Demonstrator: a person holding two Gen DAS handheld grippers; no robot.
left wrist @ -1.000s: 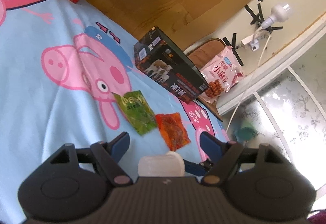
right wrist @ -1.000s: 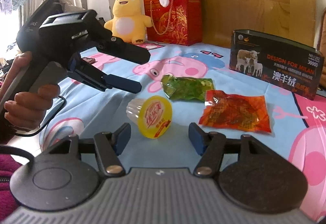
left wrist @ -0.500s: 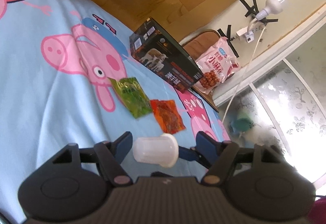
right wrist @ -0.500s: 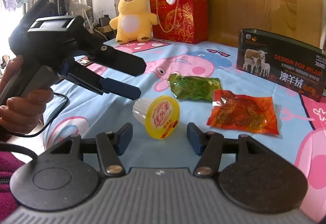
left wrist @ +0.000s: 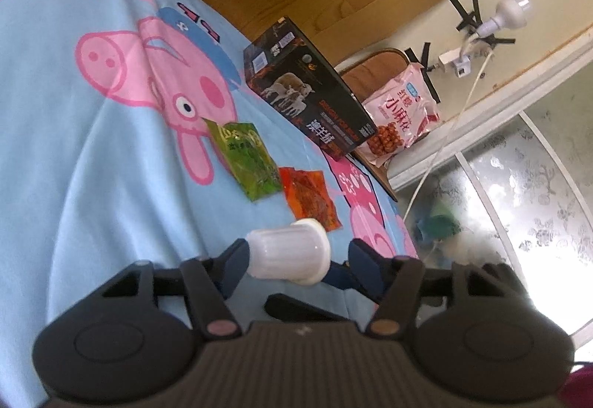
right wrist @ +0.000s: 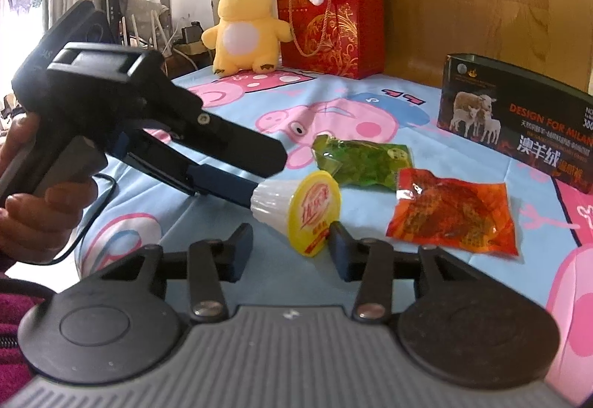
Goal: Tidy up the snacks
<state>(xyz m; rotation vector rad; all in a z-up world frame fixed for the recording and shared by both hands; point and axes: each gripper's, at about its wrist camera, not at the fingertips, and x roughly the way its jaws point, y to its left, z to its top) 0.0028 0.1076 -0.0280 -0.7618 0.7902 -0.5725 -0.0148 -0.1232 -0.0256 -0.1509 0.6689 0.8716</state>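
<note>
The jelly cup (left wrist: 287,254), light, ribbed, slippery and crushable, lay sideways between the wide-open, empty fingers of the left gripper (left wrist: 296,257) and right gripper (right wrist: 289,246), best gripped across its ribbed wall.

Your jelly cup (right wrist: 296,209) lies tipped at centre frame, yellow lid facing you; green packet (right wrist: 365,163) and orange packet (right wrist: 452,213) lie flat right of it.
</note>
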